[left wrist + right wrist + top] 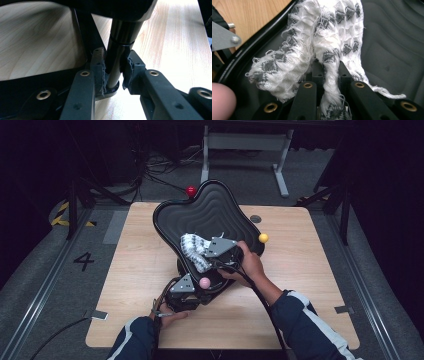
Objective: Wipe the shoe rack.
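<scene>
A black, wavy-ribbed seat (pixel 210 212) stands tilted on the wooden table (pixel 310 285), carried on a black post (pixel 120 50). My left gripper (pixel 113 67) is low at the seat's near side, shut on that post with its frayed pads (pixel 98 65) pressed against it; it also appears from above (pixel 186 289). A white cloth with grey diamonds (pixel 317 32) lies bunched on the seat's ribbed surface (pixel 387 37). My right gripper (pixel 329 70) is shut on a fold of the cloth (pixel 192 251), near the seat's lower left edge (pixel 204 254).
Three small balls sit at the seat's edges: red (pixel 190 190) at the far tip, yellow (pixel 263 238) on the right, pink (pixel 204 282) near the left gripper. A white table frame (pixel 245 142) and cables lie on the floor beyond.
</scene>
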`<state>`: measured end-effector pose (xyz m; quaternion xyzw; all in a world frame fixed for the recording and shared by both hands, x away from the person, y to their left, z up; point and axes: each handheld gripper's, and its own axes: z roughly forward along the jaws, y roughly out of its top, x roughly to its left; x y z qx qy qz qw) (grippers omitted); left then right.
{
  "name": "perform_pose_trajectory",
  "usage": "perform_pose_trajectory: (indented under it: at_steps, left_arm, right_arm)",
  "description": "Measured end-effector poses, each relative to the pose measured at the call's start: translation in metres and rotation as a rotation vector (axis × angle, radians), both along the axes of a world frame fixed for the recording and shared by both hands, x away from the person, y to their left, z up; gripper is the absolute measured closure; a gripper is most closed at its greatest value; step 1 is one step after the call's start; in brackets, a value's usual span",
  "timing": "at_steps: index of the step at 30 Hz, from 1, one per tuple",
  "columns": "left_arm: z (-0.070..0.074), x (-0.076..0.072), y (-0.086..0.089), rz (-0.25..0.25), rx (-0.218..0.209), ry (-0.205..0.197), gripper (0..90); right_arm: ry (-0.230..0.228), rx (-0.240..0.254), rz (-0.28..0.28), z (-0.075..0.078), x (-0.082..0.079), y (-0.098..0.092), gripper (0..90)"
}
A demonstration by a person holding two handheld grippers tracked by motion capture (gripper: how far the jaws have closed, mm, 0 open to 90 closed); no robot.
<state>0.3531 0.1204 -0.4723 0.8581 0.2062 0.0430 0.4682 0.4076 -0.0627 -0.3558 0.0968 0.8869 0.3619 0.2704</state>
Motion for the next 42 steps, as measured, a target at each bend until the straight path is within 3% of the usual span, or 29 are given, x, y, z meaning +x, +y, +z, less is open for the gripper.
perform_pose_trajectory:
  at_steps: [5, 12, 20, 29, 30, 32, 34, 38, 42]
  left_arm:
    - [0.000, 0.000, 0.000, -0.004, 0.001, 0.001, 72.8]
    - [0.000, 0.000, 0.000, -0.001, 0.000, 0.001, 72.8]
    - [0.000, 0.000, 0.000, -0.004, 0.004, 0.004, 72.8]
    - [0.000, 0.000, 0.001, -0.002, 0.004, 0.009, 72.7]
    - [0.000, 0.000, 0.001, -0.002, 0.002, 0.009, 72.7]
    - [-0.001, 0.000, 0.000, 0.001, -0.011, 0.008, 72.8]
    - [0.000, 0.000, 0.000, 0.002, 0.000, 0.011, 72.7]
    - [-0.001, 0.000, 0.000, 0.003, -0.010, 0.010, 72.7]
    - [-0.001, 0.000, 0.000, 0.002, -0.011, 0.009, 72.7]
  right_arm:
    - [0.007, 0.001, 0.005, 0.001, 0.002, -0.001, 81.5]
    - [-0.017, -0.011, -0.061, 0.004, 0.019, -0.008, 81.6]
    - [-0.006, -0.007, -0.166, 0.006, 0.045, -0.030, 81.6]
    - [0.000, -0.023, -0.322, 0.002, 0.073, -0.071, 81.6]
    - [0.014, -0.004, -0.331, 0.002, 0.076, -0.076, 81.6]
    - [0.003, -0.034, -0.374, 0.000, 0.080, -0.084, 81.7]
    - [0.025, -0.004, -0.379, -0.001, 0.083, -0.093, 81.7]
    - [0.023, -0.023, -0.403, -0.003, 0.083, -0.098, 81.7]
    - [0.035, -0.010, -0.414, -0.005, 0.082, -0.103, 81.7]
